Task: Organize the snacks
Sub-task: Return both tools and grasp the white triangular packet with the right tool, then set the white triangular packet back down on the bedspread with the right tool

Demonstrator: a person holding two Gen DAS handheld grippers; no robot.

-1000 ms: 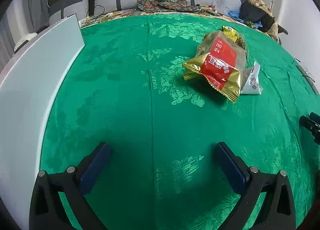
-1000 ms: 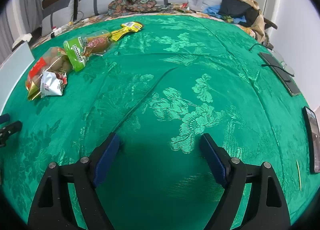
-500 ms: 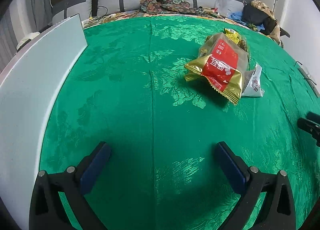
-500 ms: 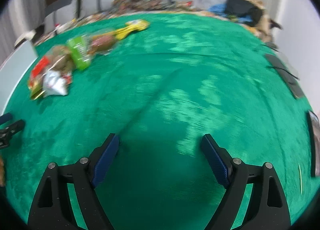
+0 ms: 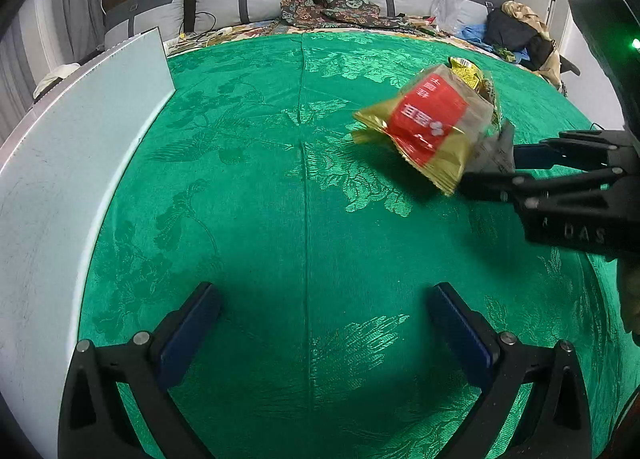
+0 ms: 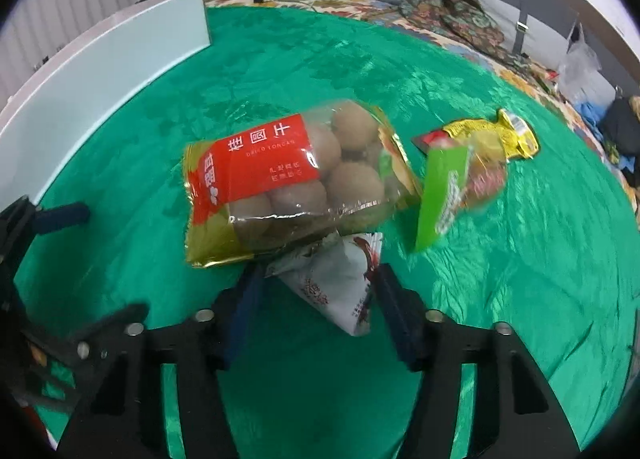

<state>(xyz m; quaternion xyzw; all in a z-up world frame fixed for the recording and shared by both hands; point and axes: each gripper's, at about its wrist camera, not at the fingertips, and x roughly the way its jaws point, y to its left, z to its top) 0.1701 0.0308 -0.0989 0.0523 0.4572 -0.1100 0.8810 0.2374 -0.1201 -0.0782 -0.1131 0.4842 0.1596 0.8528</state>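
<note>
Step in hand, by judgement: first pickup. The right gripper (image 6: 316, 299), jaws spread, straddles the small white snack packet (image 6: 336, 291) on the green tablecloth (image 6: 520, 259); next it must close on that packet alone.

Left gripper (image 5: 320, 323): jaws wide, holding nothing, near the white board (image 5: 60, 163).

Beyond: dried longan bag (image 6: 288, 175) overlapping the packet's far end; green-labelled pack (image 6: 452, 191), blurred; yellow pack (image 6: 496, 135).

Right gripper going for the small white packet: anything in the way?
Nothing blocks it. The white packet already sits between the right gripper fingers, not yet closed. The dried longan bag overlaps the packet's far end, so it may get dragged along.
</note>
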